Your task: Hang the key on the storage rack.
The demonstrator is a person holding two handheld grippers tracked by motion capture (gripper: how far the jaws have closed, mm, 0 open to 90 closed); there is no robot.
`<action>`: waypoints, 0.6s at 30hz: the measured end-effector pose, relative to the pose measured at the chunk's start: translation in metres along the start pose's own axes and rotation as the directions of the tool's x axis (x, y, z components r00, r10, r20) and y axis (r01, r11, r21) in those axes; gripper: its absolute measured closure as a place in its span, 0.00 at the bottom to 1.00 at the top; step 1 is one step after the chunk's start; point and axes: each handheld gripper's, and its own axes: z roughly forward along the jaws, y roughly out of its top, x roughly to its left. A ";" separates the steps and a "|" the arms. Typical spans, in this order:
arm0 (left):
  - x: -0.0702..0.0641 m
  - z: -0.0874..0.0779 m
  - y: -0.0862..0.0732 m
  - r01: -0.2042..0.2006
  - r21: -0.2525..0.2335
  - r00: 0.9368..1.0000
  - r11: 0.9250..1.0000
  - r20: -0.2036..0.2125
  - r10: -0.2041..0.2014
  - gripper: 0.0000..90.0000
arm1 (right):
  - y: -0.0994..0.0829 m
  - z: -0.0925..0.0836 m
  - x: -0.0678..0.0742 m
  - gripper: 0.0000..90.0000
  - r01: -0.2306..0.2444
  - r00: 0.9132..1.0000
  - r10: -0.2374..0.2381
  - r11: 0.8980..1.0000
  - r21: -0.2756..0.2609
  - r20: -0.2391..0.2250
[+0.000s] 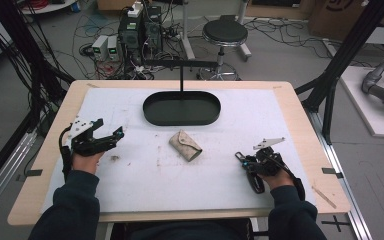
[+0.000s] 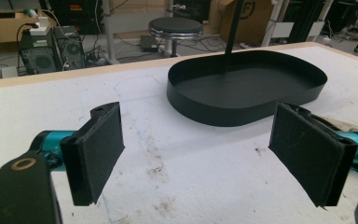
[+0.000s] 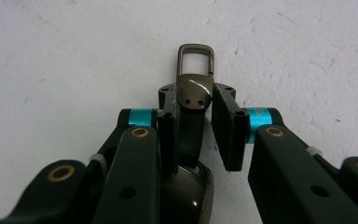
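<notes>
Key fob (image 3: 193, 126), small, rigid, likely slippery metal with leather strap: pinched at the strap between right tool (image 3: 200, 130) jaws, clasp protruding ahead; left tool (image 2: 205, 154) spread, empty above table (image 1: 130, 175).

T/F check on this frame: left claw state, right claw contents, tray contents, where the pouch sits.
1. The left claw is shut. False: its jaws stand wide apart with nothing between them.
2. The right claw holds a key fob with a metal clip. True.
3. The beige pouch lies inside the black tray. False: it lies on the white mat, in front of the tray.
4. The tray holds no loose items. True.
5. A post rises from the tray. True.
</notes>
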 end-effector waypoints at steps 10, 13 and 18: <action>0.000 0.000 0.000 -0.003 0.007 1.000 1.000 0.001 0.003 0.20 | 0.025 0.016 -0.012 0.91 -0.003 0.999 0.003 1.000 -0.009 0.051; 0.000 0.001 -0.001 -0.007 0.010 1.000 1.000 0.002 0.007 0.20 | 0.032 0.021 -0.013 0.91 0.026 0.996 -0.025 1.000 -0.008 0.086; 0.000 0.000 0.000 -0.004 0.005 1.000 1.000 -0.003 0.004 0.20 | 0.040 0.026 -0.017 0.79 0.011 0.994 -0.008 1.000 -0.029 0.106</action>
